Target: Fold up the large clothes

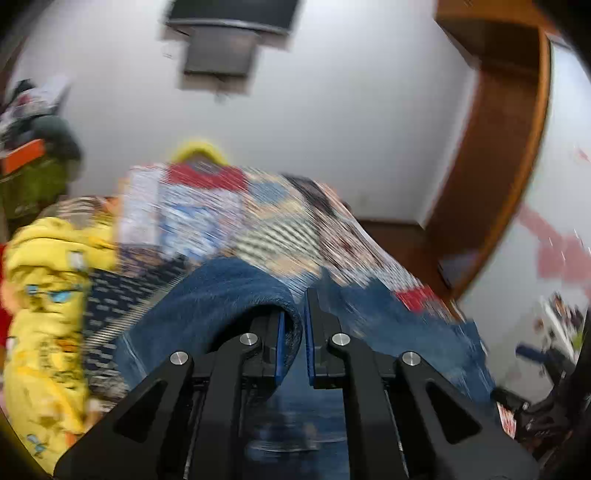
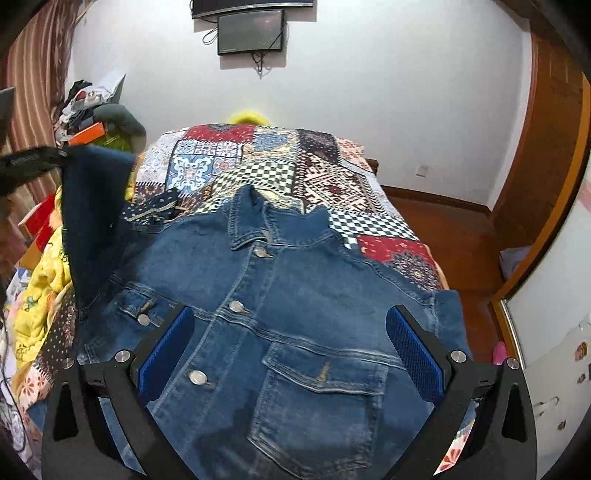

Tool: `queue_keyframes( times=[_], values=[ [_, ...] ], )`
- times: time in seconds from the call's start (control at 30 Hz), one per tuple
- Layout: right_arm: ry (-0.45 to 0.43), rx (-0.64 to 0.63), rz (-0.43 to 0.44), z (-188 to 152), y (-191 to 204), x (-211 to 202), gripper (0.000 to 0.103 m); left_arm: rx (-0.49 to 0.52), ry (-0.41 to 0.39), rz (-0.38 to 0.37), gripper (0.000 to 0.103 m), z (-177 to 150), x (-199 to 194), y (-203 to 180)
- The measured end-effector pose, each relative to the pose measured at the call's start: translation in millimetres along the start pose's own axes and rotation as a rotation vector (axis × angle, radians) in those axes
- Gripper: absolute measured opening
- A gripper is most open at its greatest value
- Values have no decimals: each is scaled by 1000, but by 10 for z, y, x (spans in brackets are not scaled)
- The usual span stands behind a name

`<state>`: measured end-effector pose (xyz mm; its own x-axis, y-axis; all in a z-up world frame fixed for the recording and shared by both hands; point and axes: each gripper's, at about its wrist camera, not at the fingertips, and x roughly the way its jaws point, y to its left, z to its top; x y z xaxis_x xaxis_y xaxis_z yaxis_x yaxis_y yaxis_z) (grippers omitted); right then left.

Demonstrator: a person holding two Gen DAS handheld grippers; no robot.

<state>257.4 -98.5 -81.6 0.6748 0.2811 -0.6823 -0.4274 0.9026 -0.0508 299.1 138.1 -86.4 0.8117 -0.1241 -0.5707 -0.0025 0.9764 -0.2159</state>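
Observation:
A blue denim jacket lies front up on a patchwork-covered bed, collar toward the far wall. My right gripper is open above the jacket's chest, its blue pads apart and empty. My left gripper is shut on a fold of the jacket's sleeve. In the right wrist view the left gripper shows at the far left, holding the sleeve lifted above the bed. The left wrist view is motion blurred.
A yellow printed garment lies along the bed's left side, also showing in the right wrist view. A cluttered pile stands at back left. A screen hangs on the white wall. A wooden door frame and wood floor are on the right.

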Motion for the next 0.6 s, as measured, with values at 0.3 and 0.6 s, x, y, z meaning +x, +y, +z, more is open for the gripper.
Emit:
queue_keyframes(
  times=[0.3, 0.6],
  values=[
    [16, 27, -26, -161, -307, -91, 103, 115, 268, -134, 6, -717, 714, -967],
    [81, 24, -28, -319, -424, 2, 103, 195, 444, -133, 6, -1216, 928, -1170]
  ],
)
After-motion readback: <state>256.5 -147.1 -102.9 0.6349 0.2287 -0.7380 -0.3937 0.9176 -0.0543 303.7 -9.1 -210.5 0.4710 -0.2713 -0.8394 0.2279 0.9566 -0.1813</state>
